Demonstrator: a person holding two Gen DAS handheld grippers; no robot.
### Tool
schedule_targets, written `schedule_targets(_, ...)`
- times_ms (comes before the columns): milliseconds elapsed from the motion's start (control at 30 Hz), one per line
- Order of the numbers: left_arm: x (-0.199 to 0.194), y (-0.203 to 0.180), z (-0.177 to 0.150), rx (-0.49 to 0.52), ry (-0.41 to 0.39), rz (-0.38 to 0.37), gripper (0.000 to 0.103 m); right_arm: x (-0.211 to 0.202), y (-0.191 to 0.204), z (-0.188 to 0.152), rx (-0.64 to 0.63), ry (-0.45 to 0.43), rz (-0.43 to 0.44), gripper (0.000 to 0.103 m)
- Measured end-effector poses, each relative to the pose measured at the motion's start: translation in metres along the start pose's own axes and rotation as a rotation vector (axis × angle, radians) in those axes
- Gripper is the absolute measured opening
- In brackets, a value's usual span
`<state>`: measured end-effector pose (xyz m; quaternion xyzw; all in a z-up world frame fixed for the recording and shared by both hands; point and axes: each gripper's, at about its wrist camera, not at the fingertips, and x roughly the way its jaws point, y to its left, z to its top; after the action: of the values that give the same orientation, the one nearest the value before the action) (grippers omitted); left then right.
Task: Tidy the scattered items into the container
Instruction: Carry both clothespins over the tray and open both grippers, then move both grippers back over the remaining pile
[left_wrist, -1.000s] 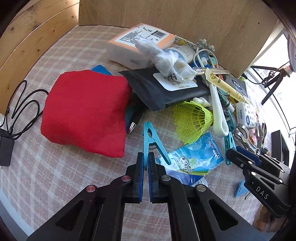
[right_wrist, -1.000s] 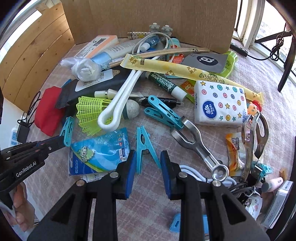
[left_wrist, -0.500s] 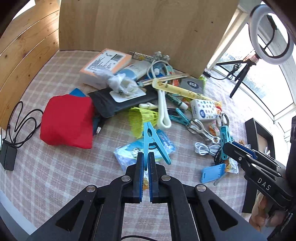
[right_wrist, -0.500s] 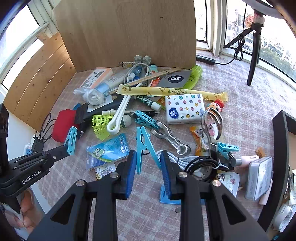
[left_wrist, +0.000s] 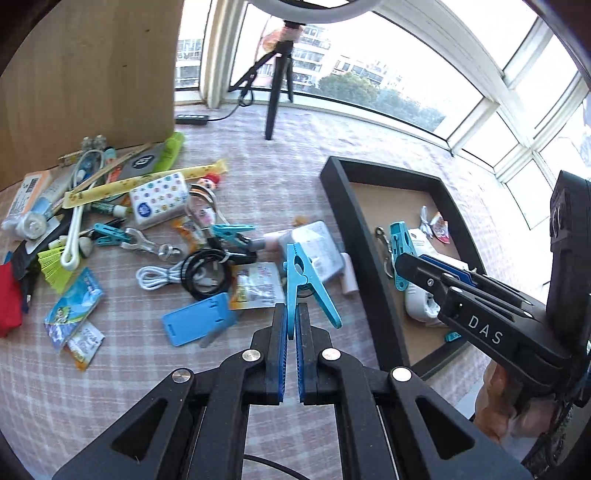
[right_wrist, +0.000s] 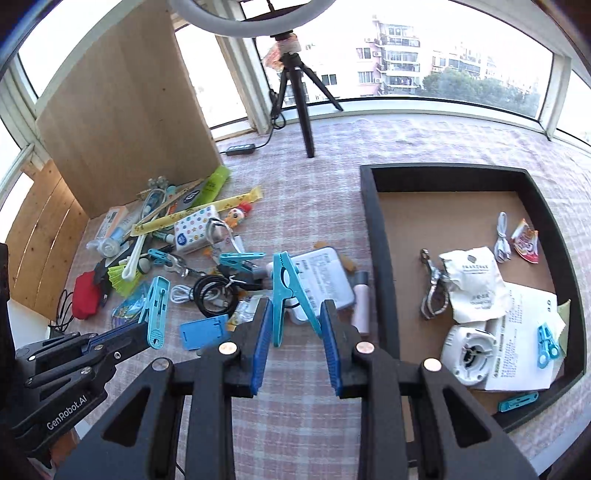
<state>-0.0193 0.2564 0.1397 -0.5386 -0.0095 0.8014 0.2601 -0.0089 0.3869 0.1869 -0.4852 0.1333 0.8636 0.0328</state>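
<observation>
- Clothespins are the things in play: each gripper carries a blue one, and both hang in the air above the checked tablecloth (right_wrist: 295, 413).
- Left gripper (left_wrist: 291, 321) has its jaws pressed together on one leg of the left clothespin (left_wrist: 301, 280); the peg sticks up toward 12 o'clock from the pads, its free leg splaying toward 4 o'clock.
- Right gripper (right_wrist: 295, 321) has its jaws partly apart, clamped on the two spread legs of the right clothespin (right_wrist: 286, 291), whose toothed nose points to 12 o'clock.
- In the right wrist view the black tray (right_wrist: 373, 236) lies at 2 to 3 o'clock of the held peg, near but not under it; inside it are a white packet, papers, a metal clip and two more blue pegs.
- In the left wrist view the tray's near wall (left_wrist: 354, 243) stands at 2 o'clock of the left peg, with the right gripper (left_wrist: 400, 264) hovering over the tray's floor.
- The heap of loose items (right_wrist: 177, 240) sits at 10 o'clock of both pegs.
- Compared with a second ago, both grippers have risen and swung away from the heap: then the red cloth and shuttlecock filled the view close below, now the tray and windows show. Both grips are unchanged.
</observation>
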Motion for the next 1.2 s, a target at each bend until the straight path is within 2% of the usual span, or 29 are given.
schedule_targets(200,0.025,-0.102,0.002,0.127,0.018,-0.071,0.004,-0.034,-0.093,-0.008,0.122,-0.034,-0.101,0.026)
schedule_targets(333,0.033,-0.154,0.004,0.183,0.008,-0.106,0.004,-0.053,-0.141,-0.006,0.177,-0.064,-0.158,0.026)
schedule_targets(367,0.035,-0.164,0.006,0.196,0.006,-0.124,0.009,-0.056,-0.151,-0.005,0.186,-0.07,-0.169,0.026)
schedule_targets(400,0.038,-0.173,0.007,0.208,0.015,-0.129,0.033,-0.059,-0.16,-0.004,0.192,-0.078,-0.171,0.027)
schedule_targets(433,0.04,-0.179,0.008,0.212,0.02,-0.13,0.05,-0.063,-0.166,-0.003,0.193,-0.088,-0.172,0.027)
schedule_targets(467,0.039,-0.182,0.009,0.21,0.007,-0.136,0.063,-0.066,-0.171,-0.002,0.194,-0.096,-0.181,0.034)
schedule_targets(500,0.038,-0.184,0.009,0.213,-0.013,-0.126,0.061,-0.068,-0.175,-0.001,0.196,-0.102,-0.199,0.041)
schedule_targets(533,0.038,-0.184,0.009,0.219,-0.023,-0.105,0.06,-0.07,-0.178,0.0,0.198,-0.113,-0.213,0.055)
schedule_targets(567,0.038,-0.183,0.009,0.217,-0.026,-0.096,0.06,-0.071,-0.18,0.001,0.197,-0.125,-0.219,0.059)
schedule_targets(833,0.043,-0.143,0.019,0.112,-0.008,-0.048,0.054,-0.052,-0.168,0.009,0.153,-0.107,-0.165,0.059)
schedule_targets(1200,0.025,-0.06,0.021,-0.008,-0.034,0.045,0.053,-0.022,-0.105,0.022,0.042,-0.078,-0.057,0.058)
